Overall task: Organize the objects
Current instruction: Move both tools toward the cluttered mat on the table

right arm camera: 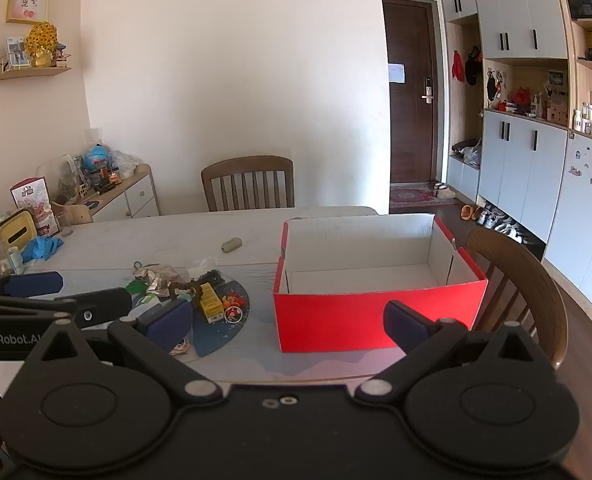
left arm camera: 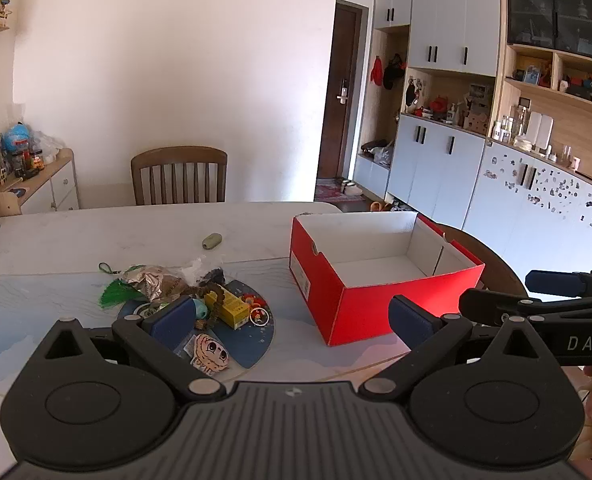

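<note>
beyond both open tongs point(left arm camera: 292, 318) point(right arm camera: 290, 322), red box point(left arm camera: 375, 312).

Left black two-finger gripper point(left arm camera: 292, 320) hovers with jaws spread wide, nothing between its blue pads point(left arm camera: 174, 322), and it sits low and level. Right black two-finger gripper point(right arm camera: 290, 322) is just as wide open, blue pads point(right arm camera: 405, 326) bare, held level alongside. Each shows in the other's view: the right one pokes in from the right edge point(left arm camera: 535, 308), the left one from the left edge point(right arm camera: 52, 300), side by side, apart, not touching
</note>
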Demonstrator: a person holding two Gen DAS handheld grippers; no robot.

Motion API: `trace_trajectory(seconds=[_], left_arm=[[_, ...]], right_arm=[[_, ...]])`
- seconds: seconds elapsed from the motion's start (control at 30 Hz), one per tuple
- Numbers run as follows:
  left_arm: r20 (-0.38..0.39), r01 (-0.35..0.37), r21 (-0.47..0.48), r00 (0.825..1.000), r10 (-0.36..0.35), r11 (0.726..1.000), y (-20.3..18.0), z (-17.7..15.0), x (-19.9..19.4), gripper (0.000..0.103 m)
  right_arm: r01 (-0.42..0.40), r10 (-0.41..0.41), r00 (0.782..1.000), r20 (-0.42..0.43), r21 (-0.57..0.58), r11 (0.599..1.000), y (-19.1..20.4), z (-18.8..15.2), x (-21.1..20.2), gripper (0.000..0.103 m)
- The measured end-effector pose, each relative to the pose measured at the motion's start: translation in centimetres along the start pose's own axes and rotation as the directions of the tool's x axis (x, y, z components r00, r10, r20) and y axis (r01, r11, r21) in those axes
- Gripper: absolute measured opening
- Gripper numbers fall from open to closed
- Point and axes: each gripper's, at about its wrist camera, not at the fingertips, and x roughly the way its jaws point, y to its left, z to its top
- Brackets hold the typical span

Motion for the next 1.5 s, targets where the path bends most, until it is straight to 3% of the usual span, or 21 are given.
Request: trace_trajectory(seconds=[0.53, 1.0, 1.5], left_arm=[[0.02, -0.041, 0.013, 0.999, 0.041, 0.999, -0.2, 0.1, -0.9, 0.103], [0.058, -0.064, -0.029, 0.996, 0.066, 0.998, 1.1, -0.1, -1.8, 0.103], [0.027, -0.041, -0.035, 0.999, 0.042, 0.999, 5.9, 0.9, 2.3, 0.103]], right_arm=[[-0.032, 0.032, 0.999, 0.026, -0.031, 0.999, 0.2, 0.0, -0.7, 0.102], [-0.064, 0.066, 0.997, 0.029, -0.049, 0.997, 1.2, 0.3, 0.0, 0.102], [-0.075, 0.073, 0.996, -0.042, -0.042, 0.996, 4.2, 1.3, 5.2, 0.102]])
